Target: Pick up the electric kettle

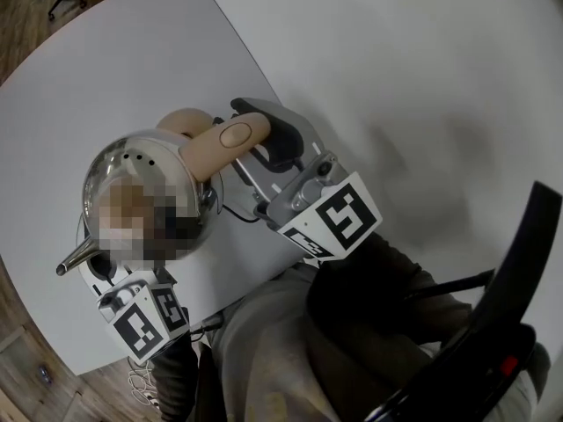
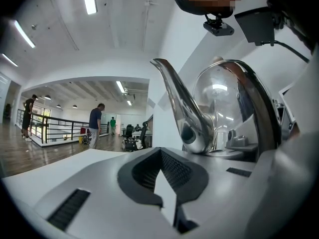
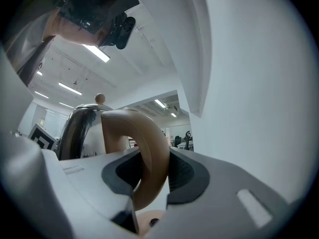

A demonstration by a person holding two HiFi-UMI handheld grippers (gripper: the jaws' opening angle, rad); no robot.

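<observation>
The broad white worktop fills most of the head view, with brown wood floor showing past its edge at the lower left. Below it lie the person's grey and dark clothes, and a curved black bar crosses the right side.

The rounded, polished stainless-steel electric kettle sits over the left part of the worktop, close to its near edge. No view shows whether its base touches the surface.

The right gripper points roughly level at the kettle from the person's side. Its fingers are clamped on the kettle's arched tan plastic handle, one dark ribbed pad on each side of the arch. Its black-and-white marker cube faces upward.

The left gripper lies just beside the kettle at the spout side, its own marker cube nearer the person. In the left gripper view its fingers are drawn together at the tips, with nothing between them.

The slim curved steel spout rises just past them to the right. In the head view it points toward the worktop's near left edge.
</observation>
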